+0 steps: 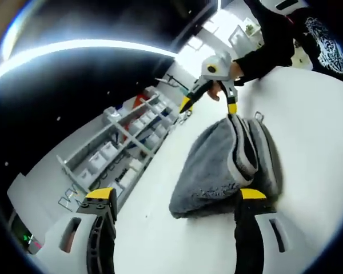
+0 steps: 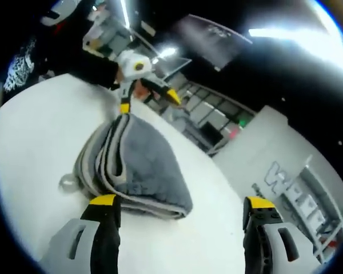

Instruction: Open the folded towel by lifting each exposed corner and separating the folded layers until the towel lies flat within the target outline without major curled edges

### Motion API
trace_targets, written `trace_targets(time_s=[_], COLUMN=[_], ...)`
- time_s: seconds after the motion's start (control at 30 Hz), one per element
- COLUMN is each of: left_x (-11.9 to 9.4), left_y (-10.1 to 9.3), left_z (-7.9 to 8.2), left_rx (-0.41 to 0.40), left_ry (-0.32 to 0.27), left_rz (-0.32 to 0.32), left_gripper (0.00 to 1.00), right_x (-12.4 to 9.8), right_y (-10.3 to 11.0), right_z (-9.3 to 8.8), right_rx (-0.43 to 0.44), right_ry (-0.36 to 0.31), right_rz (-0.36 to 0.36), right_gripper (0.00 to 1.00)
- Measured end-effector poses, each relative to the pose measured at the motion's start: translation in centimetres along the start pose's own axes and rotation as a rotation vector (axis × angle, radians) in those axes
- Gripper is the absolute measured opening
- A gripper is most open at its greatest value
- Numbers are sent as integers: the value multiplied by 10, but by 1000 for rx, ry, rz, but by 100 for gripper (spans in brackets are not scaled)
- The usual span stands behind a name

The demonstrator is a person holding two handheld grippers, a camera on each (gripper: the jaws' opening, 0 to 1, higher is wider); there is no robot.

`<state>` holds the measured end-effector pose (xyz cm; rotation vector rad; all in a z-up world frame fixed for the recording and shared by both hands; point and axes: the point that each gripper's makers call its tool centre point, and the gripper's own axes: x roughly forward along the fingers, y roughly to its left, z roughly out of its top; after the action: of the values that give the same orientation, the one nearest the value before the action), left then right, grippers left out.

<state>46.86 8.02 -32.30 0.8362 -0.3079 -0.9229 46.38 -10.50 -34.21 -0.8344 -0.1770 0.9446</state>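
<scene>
1 folded grey towel [image 1: 226, 165] lay on the white desk [image 1: 308, 114]. 2 grippers: the left gripper [image 1: 177, 202] and right gripper [image 2: 183, 208], both spread wide, released, flanking it.

Each view looked low along its own tool, close over the white bench [image 1: 308, 114], facing the other from opposite ends. Both shared the towel [image 1: 223, 165] at twelve o'clock.

A folded grey towel [image 2: 134, 168] lies on the white table [image 2: 28, 137] at centre frame. The right gripper [image 2: 183, 208] rises from the bottom, jaws wide apart; the left gripper [image 2: 148, 100], upper centre, touches the towel's far corner
</scene>
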Motion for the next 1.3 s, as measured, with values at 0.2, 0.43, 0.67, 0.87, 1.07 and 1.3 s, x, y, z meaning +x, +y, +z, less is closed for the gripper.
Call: trace_targets(time_s=[0.2,0.43,0.67,0.87,1.07,1.3], left_x=[3,5,6,7,8,10], left_y=[-6,-4,-7,-8,-14,-20], left_z=[-1,1,0,-2,-2,1], left_rx=[-2,-18,-79,-105,-115,-63], left_ry=[9,-3,-3,1,4,6], left_rz=[-21,-10,-32,-46,-69,-82], left_gripper=[77,72,57,44,38,37], right_x=[2,5,4,4,12,14], right_y=[16,16,10,10,40,47], right_z=[9,12,15,19,14,17], right_rx=[6,-67,-83,-86,-99,-142], right_ry=[-19,-13,-26,-41,-21,-22], right_rz=[61,34,19,14,135,163], right_gripper=[90,89,85,74,43,30])
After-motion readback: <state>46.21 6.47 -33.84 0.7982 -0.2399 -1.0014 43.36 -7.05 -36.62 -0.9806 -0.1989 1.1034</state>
